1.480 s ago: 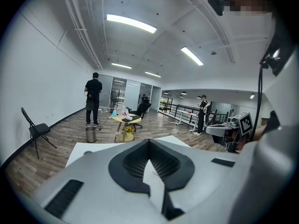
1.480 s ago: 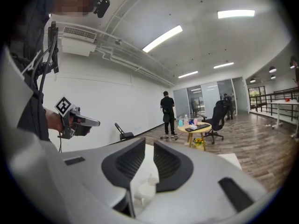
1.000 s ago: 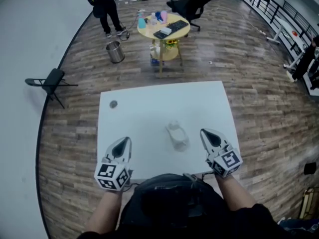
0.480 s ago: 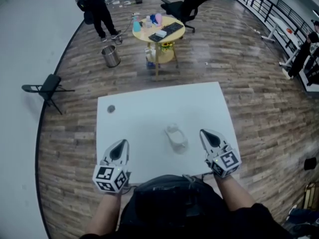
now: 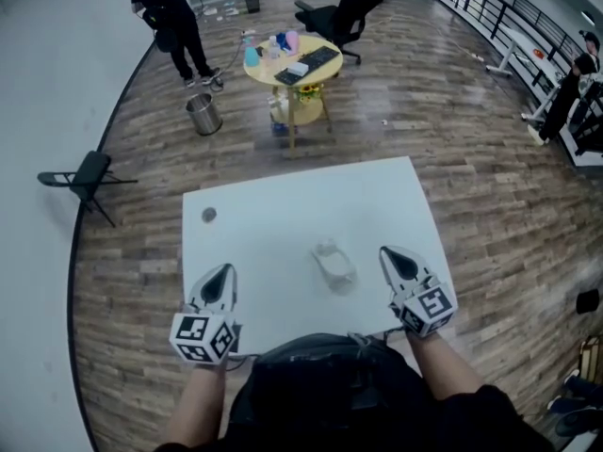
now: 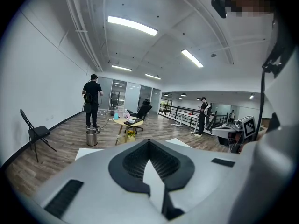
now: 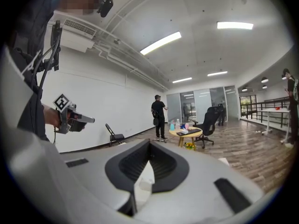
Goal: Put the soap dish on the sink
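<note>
A translucent, clear plastic soap dish (image 5: 334, 264) with rounded, glossy walls lies on the smooth matte white square table (image 5: 283, 196), a little toward the person's edge and between the two grippers, touching neither. The left gripper (image 5: 224, 273) hangs over the near left part of the table, well apart from the dish. Its pale grey plastic jaws are drawn together into a leaf-shaped point, and their black ribbed pads meet at the tip with nothing between them. The right gripper (image 5: 389, 254) sits over the near right part, closer to the dish. Its jaws are likewise pressed together at the tip and hold nothing; only a thin wedge of white table shows through the slit lower down. Each gripper carries a cube with black-and-white square markers at its rear.

A small flat grey round disc (image 5: 208, 215) rests near the table's far left corner. Beyond the table, on the wood-plank floor (image 5: 452, 168), stand a round yellow side table (image 5: 287, 59) with bottles and a black keyboard, a shiny metal bucket (image 5: 199, 114) and a black folding chair (image 5: 87, 175). A person in black (image 5: 174, 17) stands near the bucket.
</note>
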The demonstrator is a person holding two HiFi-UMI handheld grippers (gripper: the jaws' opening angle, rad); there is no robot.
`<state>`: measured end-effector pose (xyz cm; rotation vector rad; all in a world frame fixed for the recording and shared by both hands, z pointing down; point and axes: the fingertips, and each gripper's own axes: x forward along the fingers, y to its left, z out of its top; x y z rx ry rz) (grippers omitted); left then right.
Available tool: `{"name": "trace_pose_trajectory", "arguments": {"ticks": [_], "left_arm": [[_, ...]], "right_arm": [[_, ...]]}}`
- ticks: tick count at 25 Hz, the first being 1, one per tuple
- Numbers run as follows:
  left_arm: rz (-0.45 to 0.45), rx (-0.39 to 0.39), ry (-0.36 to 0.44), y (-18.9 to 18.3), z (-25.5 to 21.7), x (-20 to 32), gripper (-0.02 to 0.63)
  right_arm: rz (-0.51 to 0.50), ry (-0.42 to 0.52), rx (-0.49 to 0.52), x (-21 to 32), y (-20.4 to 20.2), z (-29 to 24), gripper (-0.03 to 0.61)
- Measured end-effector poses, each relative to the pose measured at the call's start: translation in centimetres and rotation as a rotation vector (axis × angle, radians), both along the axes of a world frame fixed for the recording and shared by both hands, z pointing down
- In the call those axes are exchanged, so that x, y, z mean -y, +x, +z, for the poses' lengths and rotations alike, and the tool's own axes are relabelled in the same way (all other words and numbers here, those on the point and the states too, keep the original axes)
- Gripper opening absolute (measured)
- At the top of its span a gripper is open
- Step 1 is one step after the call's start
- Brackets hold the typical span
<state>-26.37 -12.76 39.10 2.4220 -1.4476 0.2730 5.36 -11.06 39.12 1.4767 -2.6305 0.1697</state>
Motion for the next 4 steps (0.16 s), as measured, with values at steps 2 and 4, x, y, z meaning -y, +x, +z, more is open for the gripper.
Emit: {"name": "trace_pose_trajectory", "arguments": {"ticks": [2,4], "left_arm": [[-0.002,-0.005,-0.001,-0.31,0.01,0.11,-0.011],[-0.003,-0.008,0.0,-0.58,-0.08,0.24,-0.011]], "right_arm": [[0.0,0.003,-0.004,0.08,-0.18,-0.02,0.005],[-0.001,0.006,-0.008,0.18,-0.37,-0.08,0.005]]}}
